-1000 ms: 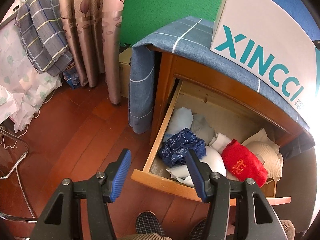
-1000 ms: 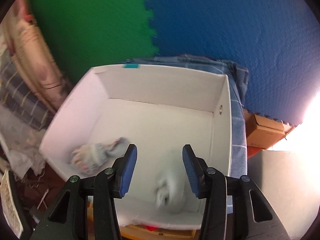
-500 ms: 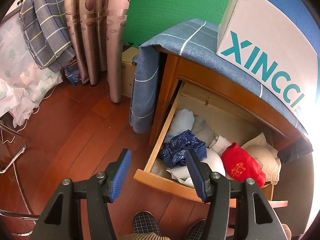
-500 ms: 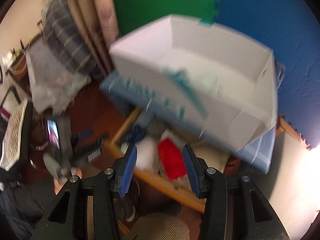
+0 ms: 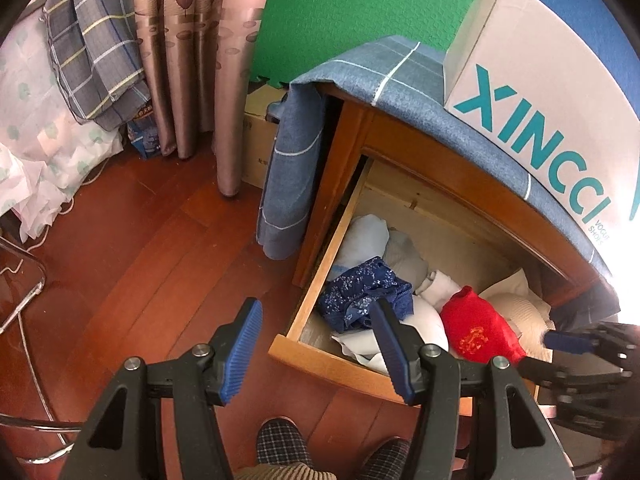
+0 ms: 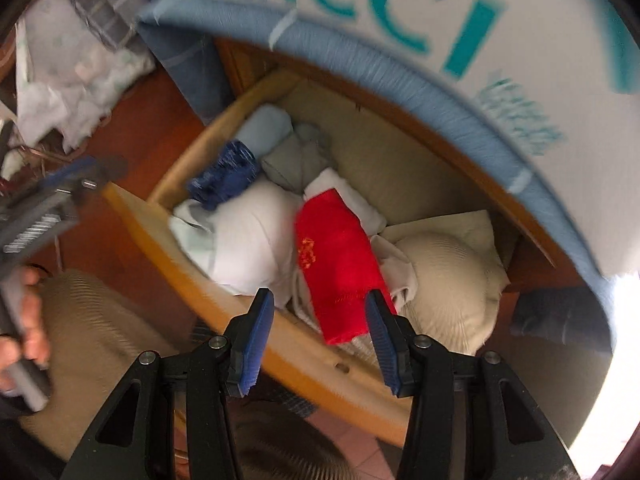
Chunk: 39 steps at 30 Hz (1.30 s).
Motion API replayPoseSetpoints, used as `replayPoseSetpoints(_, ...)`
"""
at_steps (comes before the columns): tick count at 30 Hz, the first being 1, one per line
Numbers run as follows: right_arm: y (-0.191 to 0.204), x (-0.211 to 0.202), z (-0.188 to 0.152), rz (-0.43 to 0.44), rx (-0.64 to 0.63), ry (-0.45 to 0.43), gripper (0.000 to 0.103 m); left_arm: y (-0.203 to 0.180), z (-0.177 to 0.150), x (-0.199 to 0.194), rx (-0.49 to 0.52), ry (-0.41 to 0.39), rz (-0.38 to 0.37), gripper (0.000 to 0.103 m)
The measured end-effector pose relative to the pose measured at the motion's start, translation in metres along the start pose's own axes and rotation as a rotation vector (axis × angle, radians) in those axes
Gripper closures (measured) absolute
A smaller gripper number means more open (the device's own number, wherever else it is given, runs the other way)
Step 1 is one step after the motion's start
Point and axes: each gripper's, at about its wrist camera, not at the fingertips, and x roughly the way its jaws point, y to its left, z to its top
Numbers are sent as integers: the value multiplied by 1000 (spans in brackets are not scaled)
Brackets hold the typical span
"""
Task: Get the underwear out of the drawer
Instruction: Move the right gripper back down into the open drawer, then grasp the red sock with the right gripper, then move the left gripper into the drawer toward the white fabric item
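The wooden drawer (image 5: 308, 354) stands open, heaped with soft crumpled underwear: red knit (image 6: 336, 264), sequinned blue (image 5: 362, 294), ribbed cream (image 6: 448, 280). Both claws gape empty, ribbed pads apart: right claw (image 6: 320, 336) above the red, left claw (image 5: 316, 350) near the drawer's front.

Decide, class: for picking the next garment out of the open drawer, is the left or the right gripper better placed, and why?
Probably the right gripper: open, it hangs over the drawer with the red garment between its fingers. The left gripper, also open, sits beside the drawer's corner, mostly over floor.
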Motion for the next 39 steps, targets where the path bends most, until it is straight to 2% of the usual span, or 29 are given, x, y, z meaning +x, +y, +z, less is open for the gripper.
replayPoseSetpoints(4,-3,30,10,-18,-22,38,56,3,1,3,-23,10,-17,45)
replayPoseSetpoints(14,-2,84,24,-51,-99,126,42,6,1,8,-47,34,-43,45)
replayPoseSetpoints(20,-4,102,24,-89,-120,154,43,9,1,10,-63,41,-51,45)
replayPoseSetpoints(24,-8,97,22,-90,-89,129,57,9,2,12,-65,49,-51,45)
replayPoseSetpoints(27,-12,86,16,-79,-59,109,64,9,1,13,-66,51,-50,45)
replayPoseSetpoints(34,-13,51,-5,-67,25,32,67,7,0,17,-56,81,-69,45)
replayPoseSetpoints(39,-23,16,-31,-53,154,-43,67,3,2,17,-27,90,-93,45)
